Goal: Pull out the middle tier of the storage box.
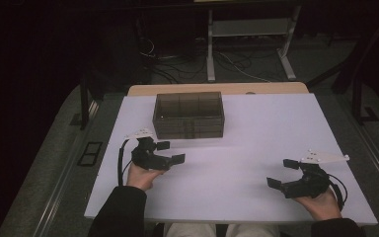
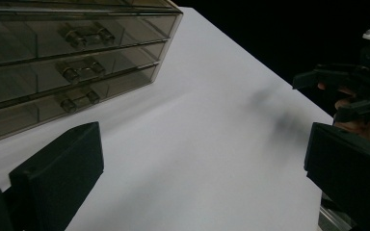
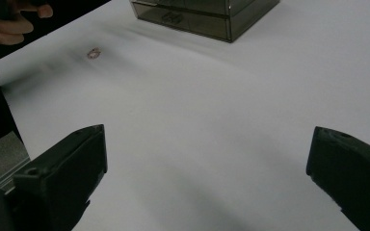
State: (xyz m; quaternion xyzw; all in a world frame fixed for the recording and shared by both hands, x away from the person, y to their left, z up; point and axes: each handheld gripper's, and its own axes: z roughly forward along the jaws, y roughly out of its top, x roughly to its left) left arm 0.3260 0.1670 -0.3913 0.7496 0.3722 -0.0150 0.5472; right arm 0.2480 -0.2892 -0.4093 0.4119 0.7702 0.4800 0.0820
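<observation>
A smoky see-through drawer box (image 1: 188, 116) stands at the middle back of the white table (image 1: 237, 148). In the left gripper view its three stacked drawers (image 2: 72, 53) show their clasp handles. My left gripper (image 1: 170, 152) hovers just in front of the box's left corner, open and empty, its jaws (image 2: 202, 163) spread wide over bare table. My right gripper (image 1: 282, 173) is near the front right, also open and empty, its jaws (image 3: 207, 168) wide apart. A tiny pinkish ring (image 3: 94, 53) lies on the table far ahead of the right gripper, near the other hand (image 3: 14, 21).
The table's front edge (image 1: 227, 219) runs close to both hands. My right gripper (image 2: 351, 89) appears at the right of the left gripper view. Behind the table are a metal stand (image 1: 249, 44) and loose cables (image 1: 177, 61) on the dark floor.
</observation>
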